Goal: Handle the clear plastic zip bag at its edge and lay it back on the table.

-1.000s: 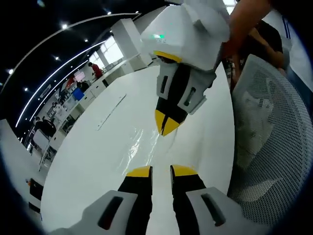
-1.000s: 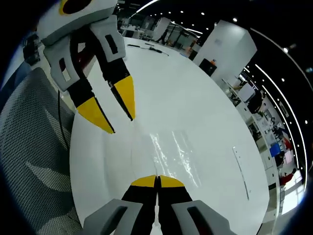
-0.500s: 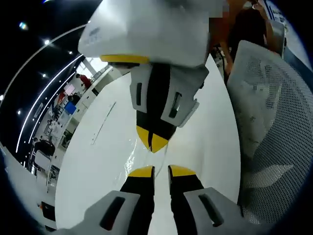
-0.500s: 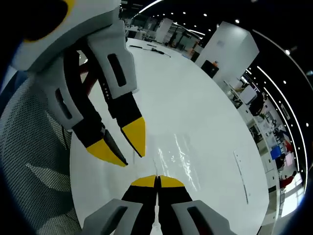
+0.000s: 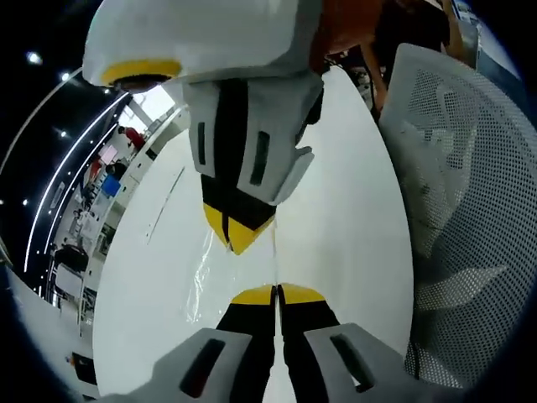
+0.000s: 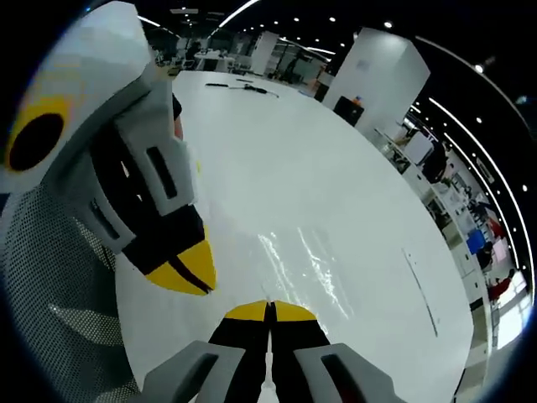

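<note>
White glossy tabletop (image 6: pixel 336 193) carries the clear plastic zip bag (image 6: pixel 306 264), its near edge at my claws. My left claw (image 5: pixel 278 295) and right claw (image 6: pixel 269 311) look pinched shut on that edge; crowding them could crease or tear it.

Both tools look alike. The left gripper (image 5: pixel 276 293) has black jaws capped with yellow tips, set in pale grey housings with dark slotted recesses. The right gripper (image 6: pixel 269 311) matches it; its white body carries a yellow ring around a black round opening.
</note>
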The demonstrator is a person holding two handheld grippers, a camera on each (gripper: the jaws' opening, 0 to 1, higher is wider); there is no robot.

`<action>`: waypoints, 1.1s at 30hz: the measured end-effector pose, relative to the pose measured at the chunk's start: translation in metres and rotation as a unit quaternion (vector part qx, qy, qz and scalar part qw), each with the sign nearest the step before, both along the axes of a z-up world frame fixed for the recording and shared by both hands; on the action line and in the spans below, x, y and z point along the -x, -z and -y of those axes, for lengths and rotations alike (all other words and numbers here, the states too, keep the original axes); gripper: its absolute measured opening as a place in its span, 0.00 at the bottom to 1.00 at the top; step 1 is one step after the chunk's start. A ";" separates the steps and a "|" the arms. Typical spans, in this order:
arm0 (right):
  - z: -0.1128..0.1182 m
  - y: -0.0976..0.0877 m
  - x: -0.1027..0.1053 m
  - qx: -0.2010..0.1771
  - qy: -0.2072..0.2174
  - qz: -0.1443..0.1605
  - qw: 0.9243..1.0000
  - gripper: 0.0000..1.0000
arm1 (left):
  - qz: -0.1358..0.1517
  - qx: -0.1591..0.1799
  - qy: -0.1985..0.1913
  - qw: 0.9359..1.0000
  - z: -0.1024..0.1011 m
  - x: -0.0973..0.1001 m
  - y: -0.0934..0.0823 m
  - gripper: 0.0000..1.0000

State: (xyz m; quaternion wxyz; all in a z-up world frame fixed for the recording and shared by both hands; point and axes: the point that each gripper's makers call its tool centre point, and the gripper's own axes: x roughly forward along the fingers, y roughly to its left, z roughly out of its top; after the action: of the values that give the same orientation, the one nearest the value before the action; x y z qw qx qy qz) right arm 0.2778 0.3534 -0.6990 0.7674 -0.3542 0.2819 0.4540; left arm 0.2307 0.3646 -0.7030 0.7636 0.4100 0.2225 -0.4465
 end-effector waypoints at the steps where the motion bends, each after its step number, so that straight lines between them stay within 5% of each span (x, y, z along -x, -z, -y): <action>1: 0.000 0.000 -0.002 -0.007 0.008 -0.004 1.000 0.00 | -0.001 -0.001 0.002 1.000 0.000 0.003 0.000 0.00; 13: 0.005 -0.008 -0.024 -0.037 0.055 -0.010 0.998 0.00 | -0.023 0.003 0.007 1.000 0.008 0.012 0.013 0.00; 33: 0.006 -0.016 -0.032 -0.032 0.055 0.000 0.998 0.00 | -0.037 0.011 0.002 0.999 0.013 0.020 0.021 0.00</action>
State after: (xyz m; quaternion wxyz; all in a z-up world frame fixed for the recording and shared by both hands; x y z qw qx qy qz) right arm 0.3095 0.3476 -0.6829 0.8022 -0.3129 0.2865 0.4200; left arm 0.2104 0.3519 -0.7242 0.7583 0.3853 0.2447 -0.4654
